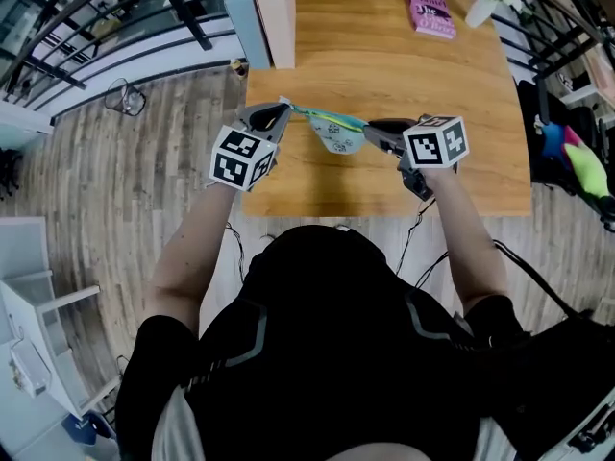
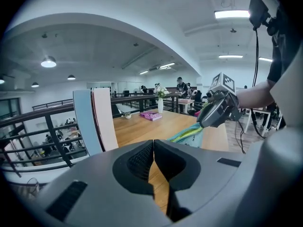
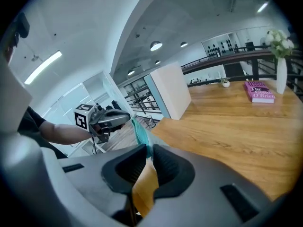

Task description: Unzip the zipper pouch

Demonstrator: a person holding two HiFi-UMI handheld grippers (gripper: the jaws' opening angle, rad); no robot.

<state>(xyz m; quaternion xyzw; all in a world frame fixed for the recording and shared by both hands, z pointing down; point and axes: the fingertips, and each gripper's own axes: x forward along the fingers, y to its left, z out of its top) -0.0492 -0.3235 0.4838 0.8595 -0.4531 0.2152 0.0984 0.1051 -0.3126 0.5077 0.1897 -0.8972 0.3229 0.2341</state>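
Wooden worktop (image 1: 384, 56), near edge: a zipper pouch (image 1: 336, 131) is held taut above it, clamped at its left end by the left gripper (image 1: 279, 111), at its right by the right gripper (image 1: 373, 128). Tension should be maintained while unzipping.

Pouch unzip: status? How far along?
Done: zipper pouch is up off the table, stretched taut. In hand: left tongs pinch one end, right tongs clamp the other. Left: the unzip itself; whether it is open at all can't be made out.
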